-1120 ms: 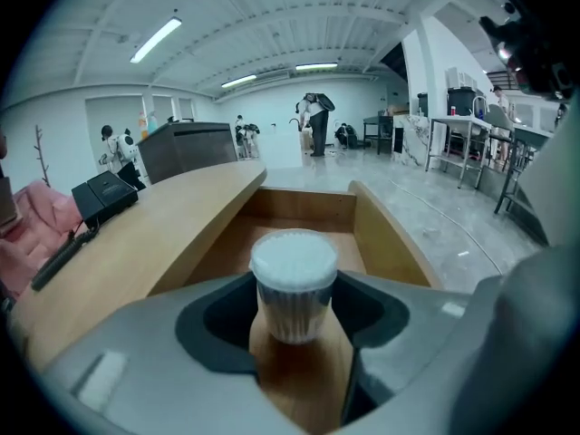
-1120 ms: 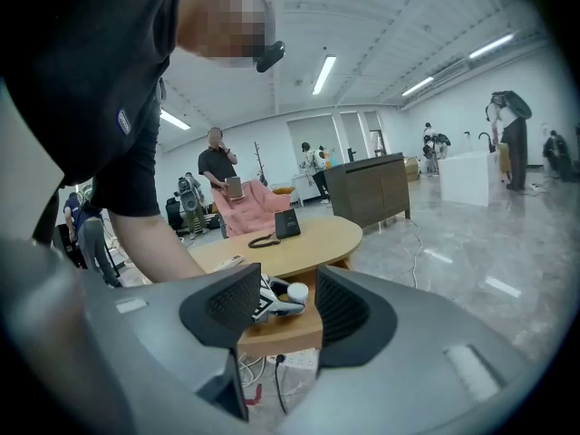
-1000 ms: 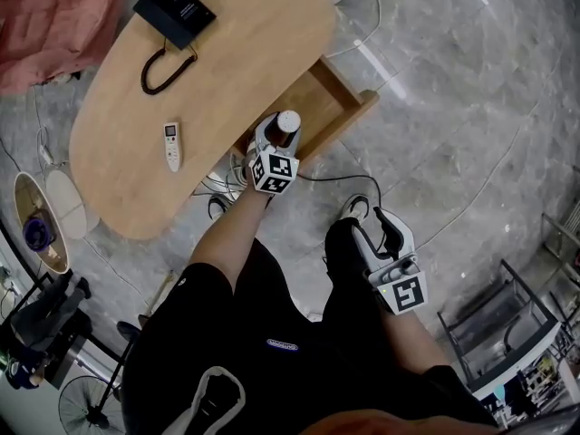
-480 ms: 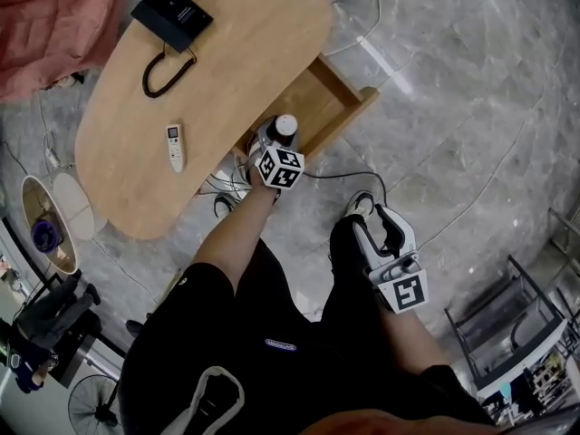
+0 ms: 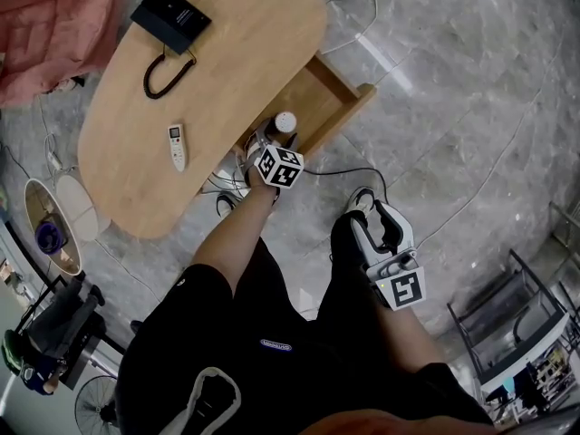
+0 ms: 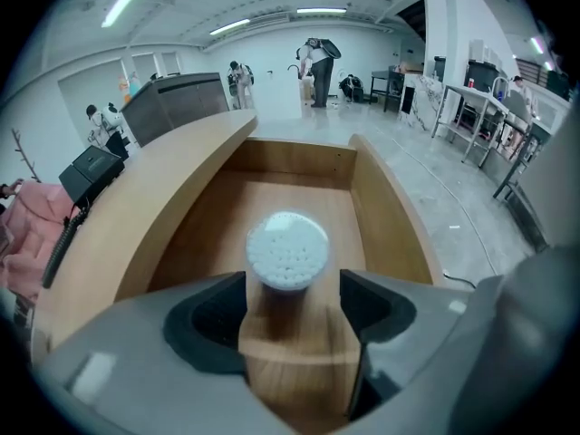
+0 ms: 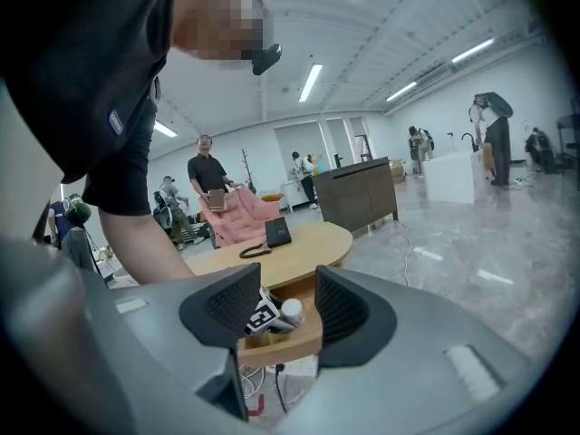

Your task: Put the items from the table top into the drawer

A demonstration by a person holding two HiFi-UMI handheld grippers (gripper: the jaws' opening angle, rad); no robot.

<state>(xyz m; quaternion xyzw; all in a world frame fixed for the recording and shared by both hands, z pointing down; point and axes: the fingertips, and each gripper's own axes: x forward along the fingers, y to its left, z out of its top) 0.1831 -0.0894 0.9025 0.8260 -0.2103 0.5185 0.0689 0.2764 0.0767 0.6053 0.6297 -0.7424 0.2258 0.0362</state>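
My left gripper [image 5: 275, 140] is shut on a brown bottle with a white perforated cap [image 5: 286, 121], held upright over the near end of the open wooden drawer [image 5: 340, 107]. In the left gripper view the bottle [image 6: 288, 252] stands between the jaws of the left gripper [image 6: 292, 290], with the drawer's bare floor [image 6: 281, 193] beyond it. A white remote [image 5: 177, 146] and a black desk phone [image 5: 170, 14] with a coiled cord lie on the oval table [image 5: 236, 43]. My right gripper [image 5: 379, 217] hangs open beside the person's right leg, holding nothing, and looks toward the drawer [image 7: 290, 343].
A pink cloth [image 5: 50, 25] lies at the table's far left. Cables [image 5: 344, 175] trail over the grey floor below the drawer. A round basket [image 5: 45, 225] stands left of the table and a wire rack [image 5: 507, 324] at the lower right. Other people stand far off.
The left gripper and bottle have shifted only slightly over the drawer's near end. The right gripper has stayed beside the leg.
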